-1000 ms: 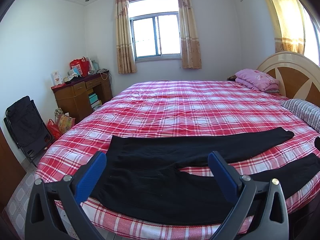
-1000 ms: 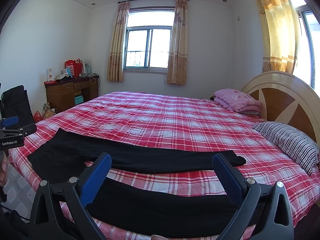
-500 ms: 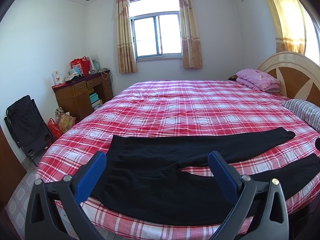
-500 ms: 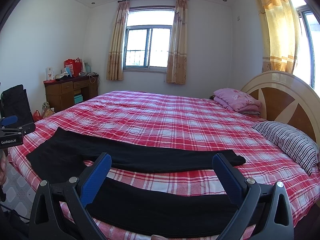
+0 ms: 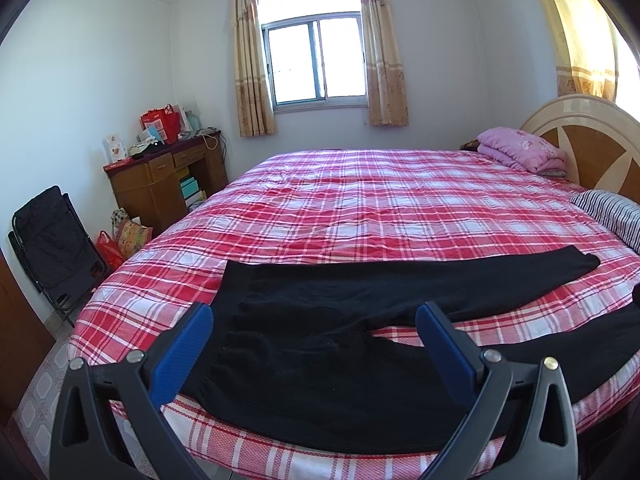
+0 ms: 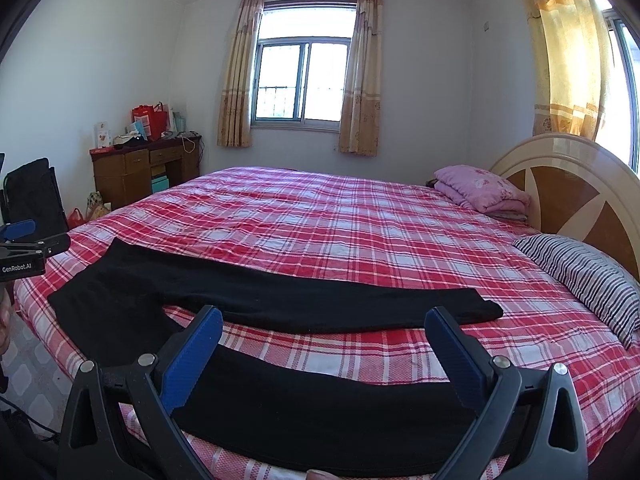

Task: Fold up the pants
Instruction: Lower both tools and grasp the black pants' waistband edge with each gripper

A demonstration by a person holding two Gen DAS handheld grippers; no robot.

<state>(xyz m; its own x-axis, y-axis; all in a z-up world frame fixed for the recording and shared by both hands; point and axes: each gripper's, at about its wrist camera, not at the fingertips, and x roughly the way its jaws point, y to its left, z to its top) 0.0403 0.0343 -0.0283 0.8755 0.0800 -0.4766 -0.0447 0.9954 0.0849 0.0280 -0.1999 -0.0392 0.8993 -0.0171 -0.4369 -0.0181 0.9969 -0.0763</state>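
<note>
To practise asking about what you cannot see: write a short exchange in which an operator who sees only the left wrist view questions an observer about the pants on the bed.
Operator: The near leg runs out of my picture. Where is the right hand-held gripper?
Observer: It hovers open above the middle of that leg, gripping nothing.
Operator: And where does my left hand-held gripper sit, seen from outside?
Observer: At the waist end of the pants, by the bed's edge, above the cloth and not touching it.
</note>
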